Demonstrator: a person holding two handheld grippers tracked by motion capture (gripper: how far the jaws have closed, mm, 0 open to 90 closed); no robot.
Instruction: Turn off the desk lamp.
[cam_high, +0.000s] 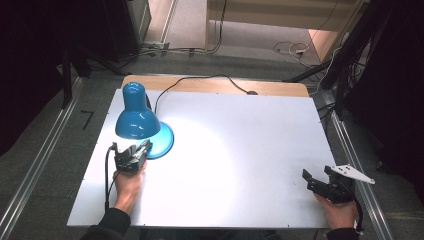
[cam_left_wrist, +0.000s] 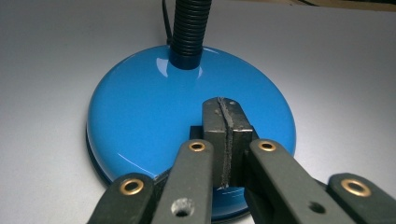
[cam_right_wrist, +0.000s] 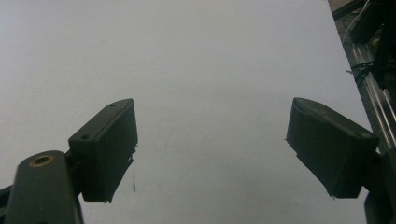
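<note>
Nearest the person, at the surface's (cam_high: 240, 165) front right corner, the right gripper (cam_high: 320, 181) rests low in its hand with its jaws spread wide apart and nothing between them; its own view looks out over bare white board, so it seems parked out of the way rather than working. Toward the front left, the left gripper (cam_left_wrist: 225, 140) is held in the left hand (cam_high: 127, 185) and pushed forward over the near rim of the lamp base (cam_left_wrist: 154, 112), its jaws pressed together with no gap and nothing gripped. The tips sit on or just above the glossy blue disc; I cannot tell whether they actually touch it, though closed jaws held this way would suit pressing a switch or nudging the base rather than lifting it. The blue desk lamp (cam_high: 136, 112) stands near the surface's left edge, about midway back, its shade bent down toward the board and casting a bright pool across the middle, so it is lit. Farther back, its black cord (cam_high: 200, 79) runs past the far edge, over the wooden strip there.
</note>
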